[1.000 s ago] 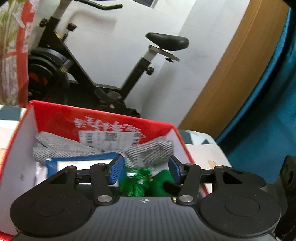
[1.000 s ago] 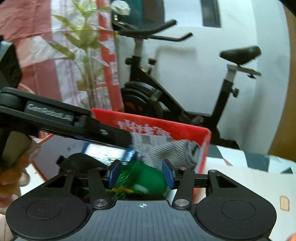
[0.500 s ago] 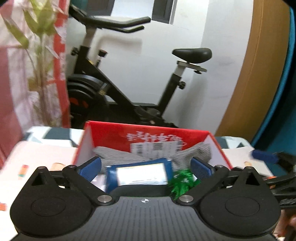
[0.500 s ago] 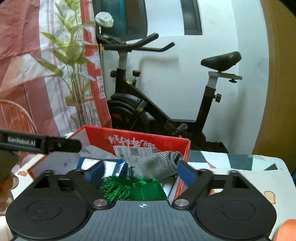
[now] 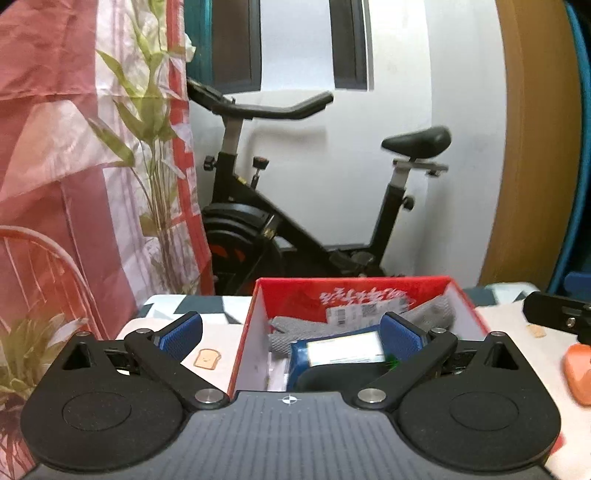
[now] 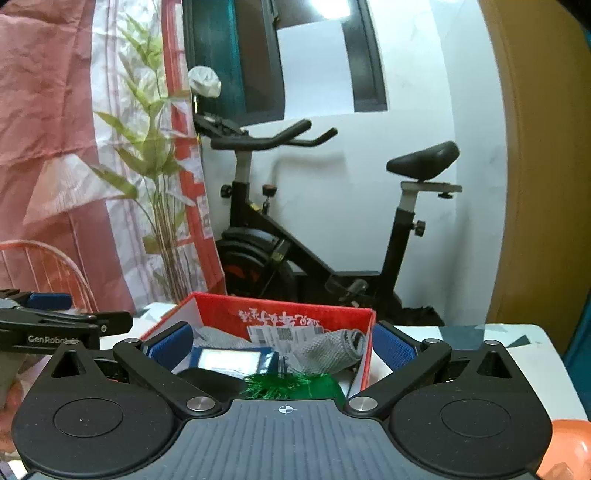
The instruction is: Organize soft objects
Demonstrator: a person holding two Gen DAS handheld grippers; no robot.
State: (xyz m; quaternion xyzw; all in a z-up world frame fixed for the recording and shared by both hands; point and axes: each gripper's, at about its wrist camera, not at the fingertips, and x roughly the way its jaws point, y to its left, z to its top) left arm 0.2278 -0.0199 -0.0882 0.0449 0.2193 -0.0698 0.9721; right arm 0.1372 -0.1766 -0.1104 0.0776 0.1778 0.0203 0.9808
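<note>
Standing wide and empty, left gripper [image 5: 291, 334] and right gripper [image 6: 282, 347] hover before the red box [image 6: 221, 314]. Green tinsel item [image 6: 295, 384] lies inside its near end. Next, likely the orange object [image 5: 578, 373] right of the box.

Soft, warm indoor light, fairly bright, with a glare patch on the window [image 6: 325, 9] at the top of the right view. Fisheye bending curves the wall [image 5: 461, 92] edges. The red box [image 5: 369, 291] label is smeared with motion blur
</note>
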